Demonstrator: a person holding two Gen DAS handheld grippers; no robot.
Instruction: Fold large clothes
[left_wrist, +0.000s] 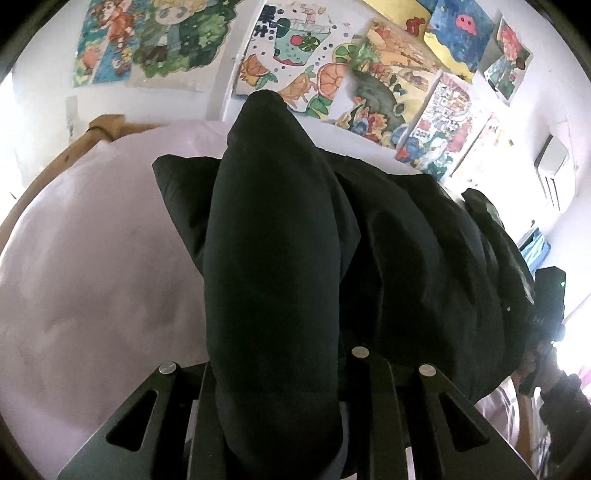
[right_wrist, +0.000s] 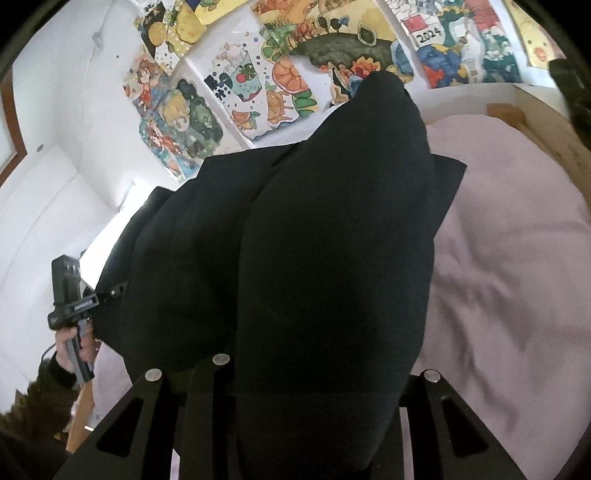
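Observation:
A large black garment (left_wrist: 406, 240) hangs stretched between my two grippers above a pink bed sheet (left_wrist: 92, 277). In the left wrist view the cloth drapes over my left gripper (left_wrist: 273, 266) and hides its fingers; the jaws are shut on the fabric. The right wrist view shows the same black garment (right_wrist: 295, 240) covering my right gripper (right_wrist: 317, 280), also shut on it. A hand holds the left gripper's handle (right_wrist: 70, 295) at that view's left edge. The right gripper's body (left_wrist: 548, 310) shows dark at the far right of the left wrist view.
The pink sheet (right_wrist: 517, 258) covers a bed with a wooden frame (left_wrist: 107, 125). Several colourful drawings (left_wrist: 295, 62) hang on the white wall behind. An air conditioner (left_wrist: 554, 173) is mounted at the right. A dark sleeve (right_wrist: 33, 398) is at the lower left.

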